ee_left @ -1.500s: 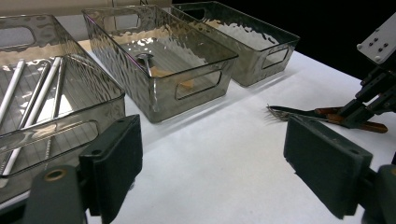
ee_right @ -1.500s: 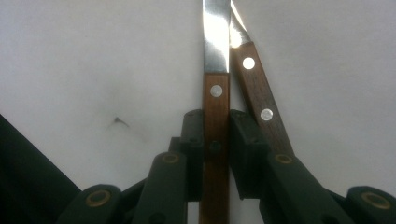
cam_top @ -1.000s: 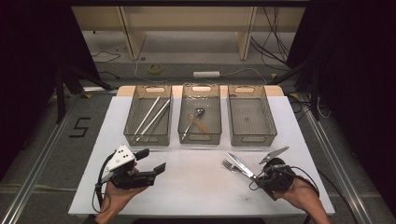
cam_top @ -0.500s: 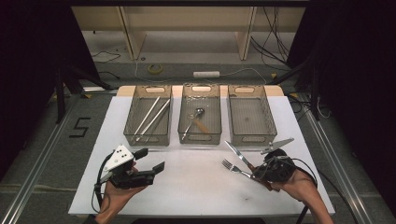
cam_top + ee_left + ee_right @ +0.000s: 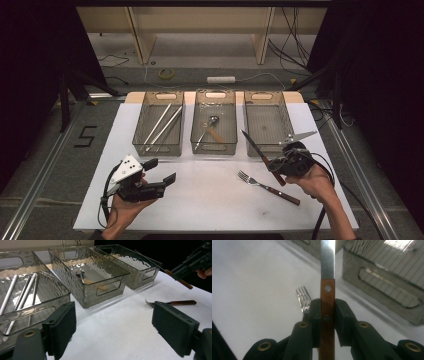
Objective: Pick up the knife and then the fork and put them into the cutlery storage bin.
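Note:
My right gripper [image 5: 278,166] is shut on the wooden handle of a knife [image 5: 327,277], lifted off the white table; its blade [image 5: 252,145] points toward the right bin [image 5: 267,122]. A fork [image 5: 267,186] with a wooden handle lies flat on the table just below and left of that gripper, and its tines [image 5: 303,299] show behind the jaws. My left gripper [image 5: 161,172] rests low at the front left, open, with nothing between its pads [image 5: 61,326]. The knife [image 5: 178,277] and fork [image 5: 172,303] also appear far right in the left gripper view.
Three clear bins stand in a row at the back of the white table [image 5: 210,200]. The left bin [image 5: 159,125] holds long metal straws, the middle bin [image 5: 215,125] a spoon with a wooden handle. The table's edges drop to a dark floor.
My right gripper has risen and shifted toward the bins with the knife in it, leaving the fork on the table. The left gripper has stayed put.

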{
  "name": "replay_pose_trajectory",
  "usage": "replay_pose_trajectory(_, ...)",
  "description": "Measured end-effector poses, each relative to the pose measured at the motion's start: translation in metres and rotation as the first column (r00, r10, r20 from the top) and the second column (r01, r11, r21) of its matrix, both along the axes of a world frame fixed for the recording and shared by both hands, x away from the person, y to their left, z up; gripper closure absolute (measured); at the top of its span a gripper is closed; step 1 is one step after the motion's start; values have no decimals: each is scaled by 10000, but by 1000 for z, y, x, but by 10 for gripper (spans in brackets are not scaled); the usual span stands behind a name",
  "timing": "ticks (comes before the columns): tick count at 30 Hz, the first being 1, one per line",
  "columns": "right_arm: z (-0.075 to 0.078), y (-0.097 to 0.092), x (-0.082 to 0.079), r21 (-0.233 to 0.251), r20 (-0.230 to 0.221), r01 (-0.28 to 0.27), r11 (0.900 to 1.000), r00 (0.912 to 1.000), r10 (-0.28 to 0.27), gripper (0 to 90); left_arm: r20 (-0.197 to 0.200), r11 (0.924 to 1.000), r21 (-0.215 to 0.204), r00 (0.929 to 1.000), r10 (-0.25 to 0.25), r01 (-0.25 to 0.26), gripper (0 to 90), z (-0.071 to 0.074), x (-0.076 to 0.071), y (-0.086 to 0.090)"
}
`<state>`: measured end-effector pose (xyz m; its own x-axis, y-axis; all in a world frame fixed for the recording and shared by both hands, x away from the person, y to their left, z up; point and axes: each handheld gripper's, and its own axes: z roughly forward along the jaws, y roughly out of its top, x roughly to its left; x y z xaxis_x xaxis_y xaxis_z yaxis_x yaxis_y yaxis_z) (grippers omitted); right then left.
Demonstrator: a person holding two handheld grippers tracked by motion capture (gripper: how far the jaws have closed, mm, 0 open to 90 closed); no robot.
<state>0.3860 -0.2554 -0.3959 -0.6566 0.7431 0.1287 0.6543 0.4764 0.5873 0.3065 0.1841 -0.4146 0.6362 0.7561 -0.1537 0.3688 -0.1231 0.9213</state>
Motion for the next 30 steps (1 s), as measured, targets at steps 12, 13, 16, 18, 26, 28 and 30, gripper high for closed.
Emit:
replay_pose_trajectory(12,17,6,33,454,618,690,9966,9955,-717,773,74,10000,-27,10000,48,-48,191,0,0,1)
replay_pose_trajectory(13,19,6,36,478,660,786,9958,9945,-817,773,85,10000,-24,10000,45,-45,190,0,0,1)
replay_pose_trajectory(16,22,5,45,633,742,1032,9926,9914,-1078,773,95,10000,-24,9999,43,-43,190,0,0,1)
replay_pose_trajectory(18,24,5,51,702,765,1149,9909,9898,-1202,772,103,10000,-20,9999,41,-41,190,0,0,1)
replay_pose_trajectory(26,34,9,72,809,811,1452,9861,9851,-1517,772,121,10000,-33,9999,57,-56,188,0,0,1)
replay_pose_trajectory(28,35,9,77,886,795,1537,9841,9838,-1608,772,136,10000,-53,9999,70,-70,188,0,0,1)
replay_pose_trajectory(30,37,10,81,930,782,1622,9824,9824,-1696,772,132,10000,-40,9999,70,-69,188,0,0,1)
